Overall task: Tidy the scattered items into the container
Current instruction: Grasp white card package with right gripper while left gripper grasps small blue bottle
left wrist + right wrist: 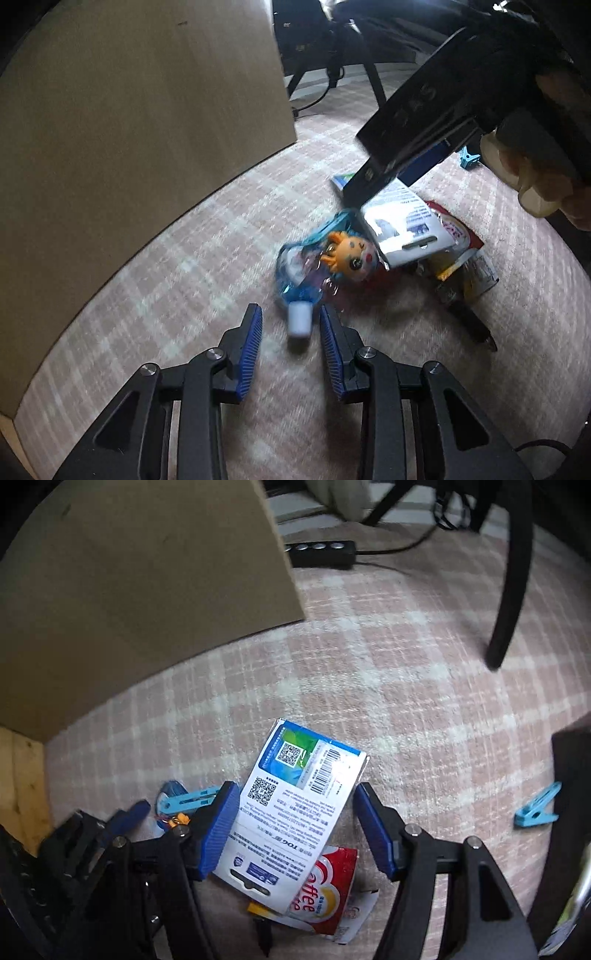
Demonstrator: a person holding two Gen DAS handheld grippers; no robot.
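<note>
On the plaid carpet lies a small blue bottle (295,273) with an orange toy charm (347,254). Its white cap (299,323) sits between the blue pads of my left gripper (291,312), which is open, with a gap on each side of the cap. My right gripper (297,788) stands open, pointing down over a white printed card pack (295,812), one pad on each side of it. Part of a red coffee sachet (328,886) lies under the pack. The cardboard box (129,129) rises at the left.
A blue clothespin (537,808) lies on the carpet at the right, another clothespin (188,799) near the bottle. A black power strip (321,554) and a dark chair leg (509,590) stand further back. A person's hand (535,173) holds the right gripper.
</note>
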